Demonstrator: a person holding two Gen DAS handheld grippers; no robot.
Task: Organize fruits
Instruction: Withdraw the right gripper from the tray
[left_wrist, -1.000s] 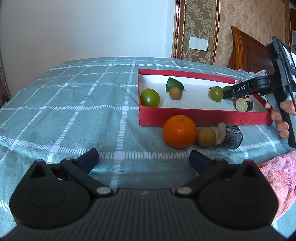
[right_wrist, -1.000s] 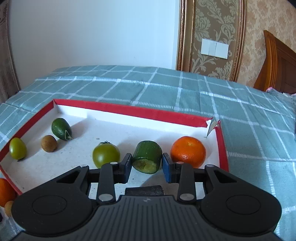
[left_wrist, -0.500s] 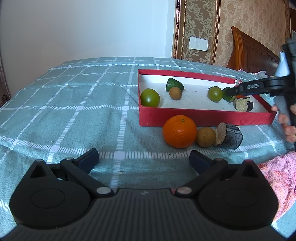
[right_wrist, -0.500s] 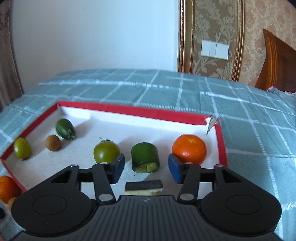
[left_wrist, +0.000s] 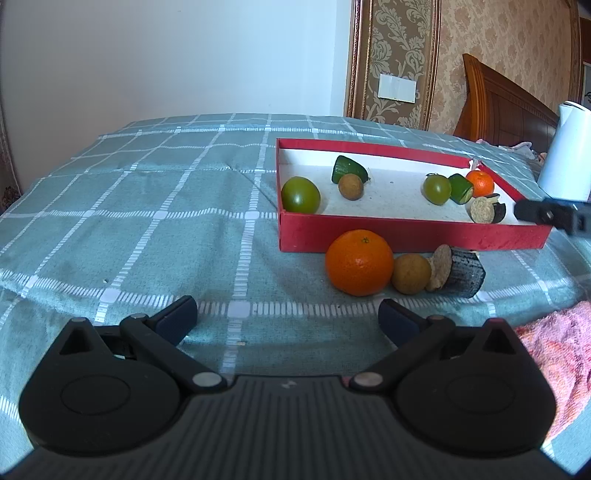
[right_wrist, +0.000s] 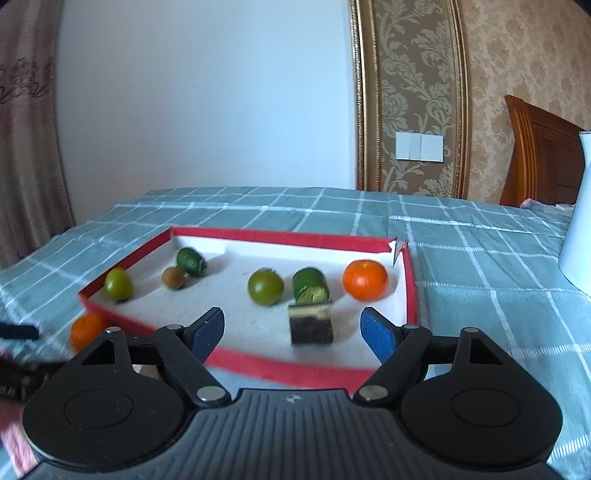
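A red tray with a white floor lies on the checked bedcover. Inside it are two green tomatoes, a brown longan, a cucumber end, a cucumber chunk, a small orange and an eggplant slice. In front of the tray sit a big orange, a brown fruit and an eggplant chunk. My left gripper hangs open short of them. My right gripper is at the tray's near wall, its jaws opening and gripping nothing.
A white jug stands on the bed to the right of the tray. A pink towel lies at the near right. A wooden headboard rises behind. One finger of the right gripper juts in at the tray's right corner.
The right gripper opened, let go of the cucumber chunk, which stays in the tray, and drew back toward the tray's near wall. The left gripper and the fruits outside have not moved.
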